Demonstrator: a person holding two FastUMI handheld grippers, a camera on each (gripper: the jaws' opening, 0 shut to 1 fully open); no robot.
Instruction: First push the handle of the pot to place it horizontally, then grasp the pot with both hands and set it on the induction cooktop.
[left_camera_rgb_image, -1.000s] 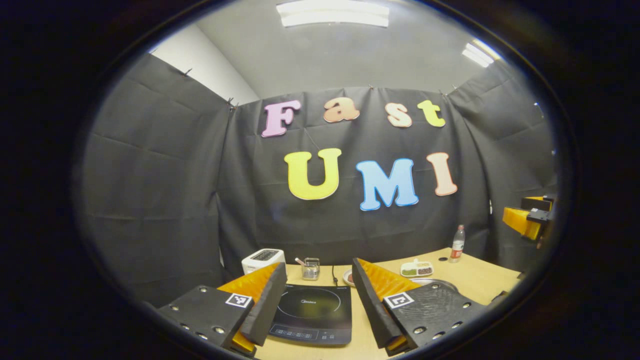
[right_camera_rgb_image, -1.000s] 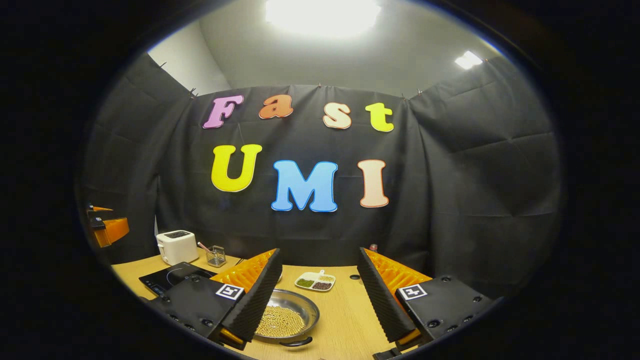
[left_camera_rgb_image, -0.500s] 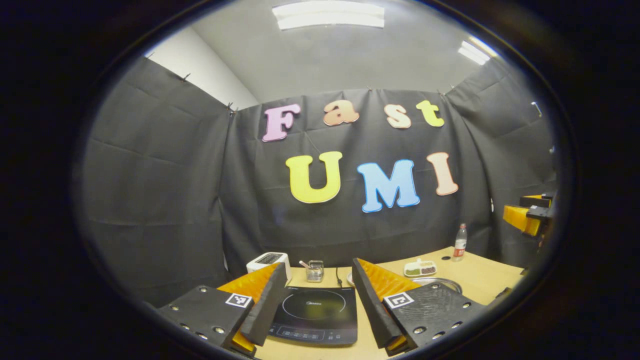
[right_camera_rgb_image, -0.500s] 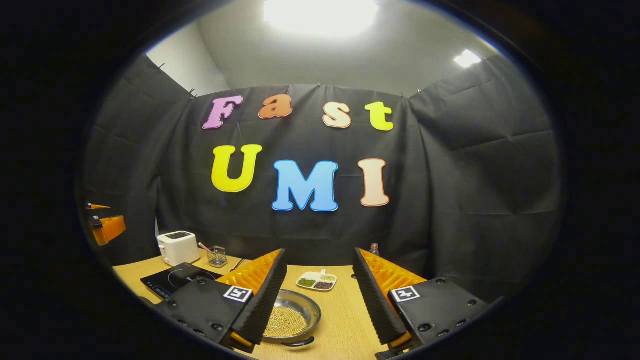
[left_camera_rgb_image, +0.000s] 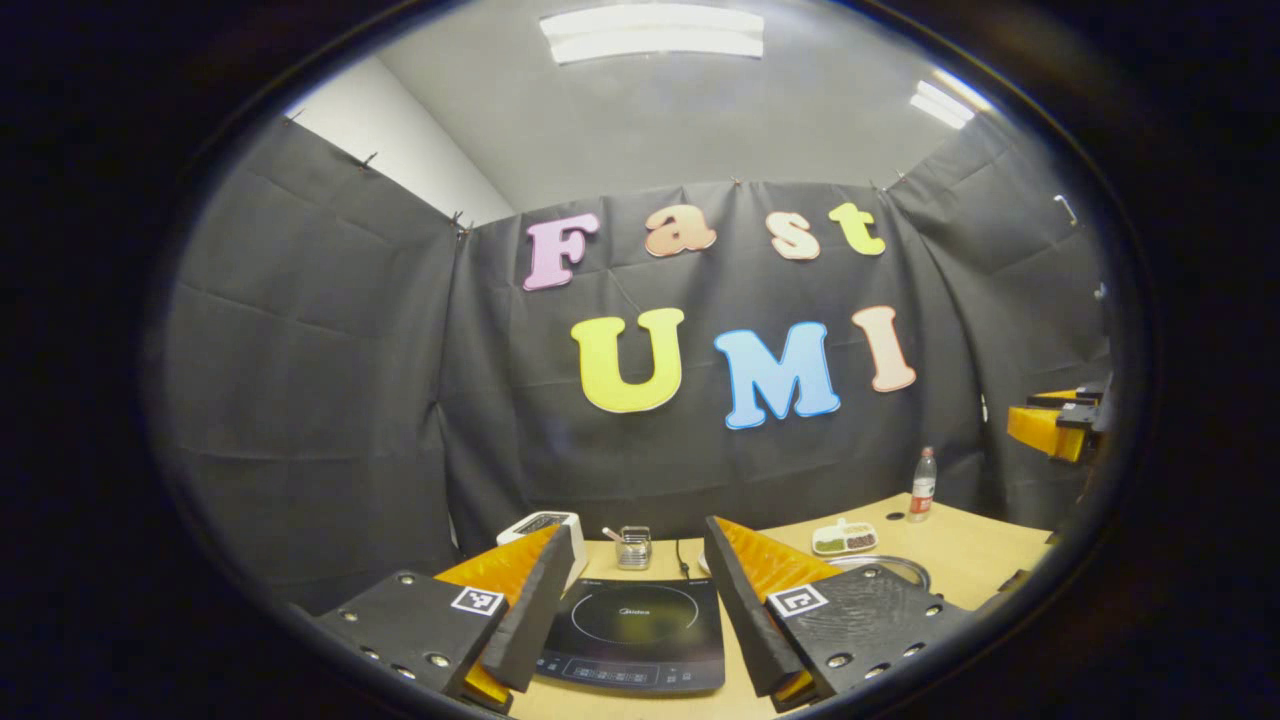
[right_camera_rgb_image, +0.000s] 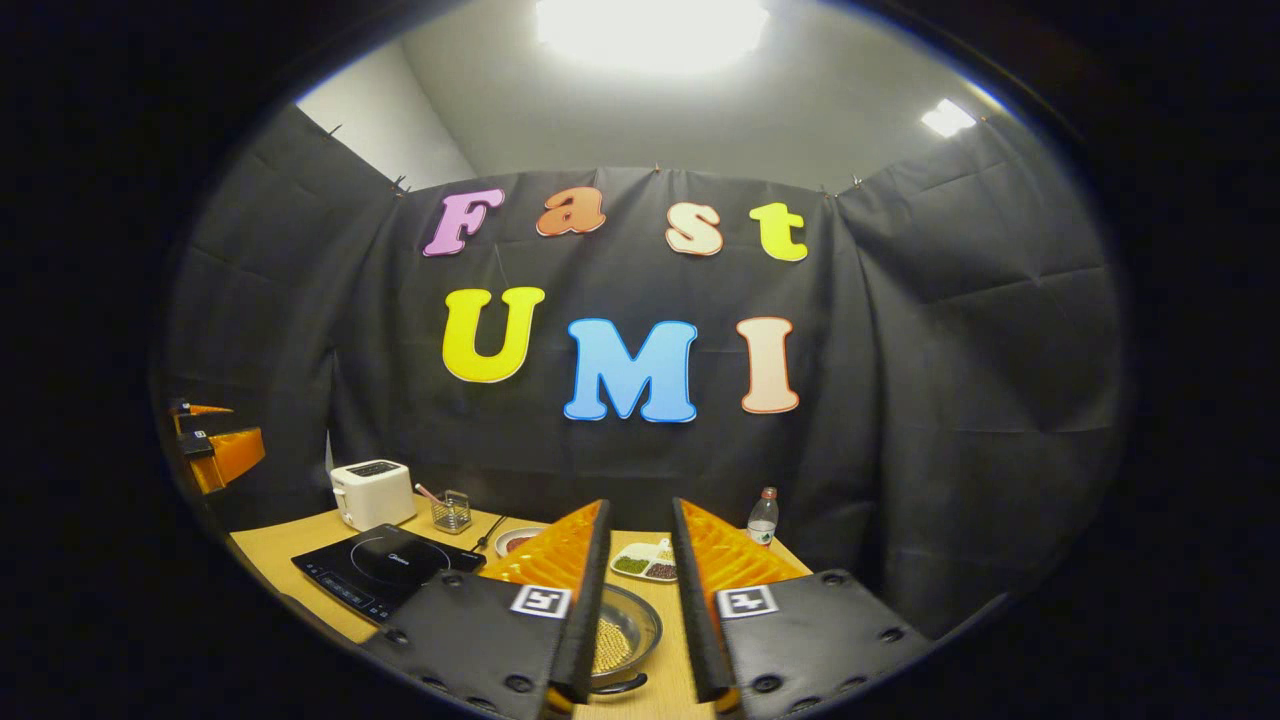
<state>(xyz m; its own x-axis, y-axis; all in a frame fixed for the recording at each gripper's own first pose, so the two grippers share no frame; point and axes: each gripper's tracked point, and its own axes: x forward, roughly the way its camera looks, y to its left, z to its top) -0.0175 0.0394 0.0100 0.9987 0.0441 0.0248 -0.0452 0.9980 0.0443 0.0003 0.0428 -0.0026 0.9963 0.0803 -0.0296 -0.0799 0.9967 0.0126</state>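
Two pairs of jaws hang above the wooden surface (right_camera_rgb_image: 690, 640). The left gripper (left_camera_rgb_image: 635, 570) has its jaws spread wide, the induction cooktop (left_camera_rgb_image: 635, 630) lying between and below them. The right gripper (right_camera_rgb_image: 634, 575) has its jaws drawn near together with a narrow gap, gripping nothing; under that gap sits the pot (right_camera_rgb_image: 625, 640) of yellowish beads, its dark handle (right_camera_rgb_image: 618, 686) apparently nearest the camera. Beyond the jaws lie a divided dish (right_camera_rgb_image: 645, 565) and a bottle (right_camera_rgb_image: 762, 516).

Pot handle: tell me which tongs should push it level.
Right. The right tongs hang directly over the pot, nearly closed, with its handle just below. The left tongs frame the induction cooktop instead.
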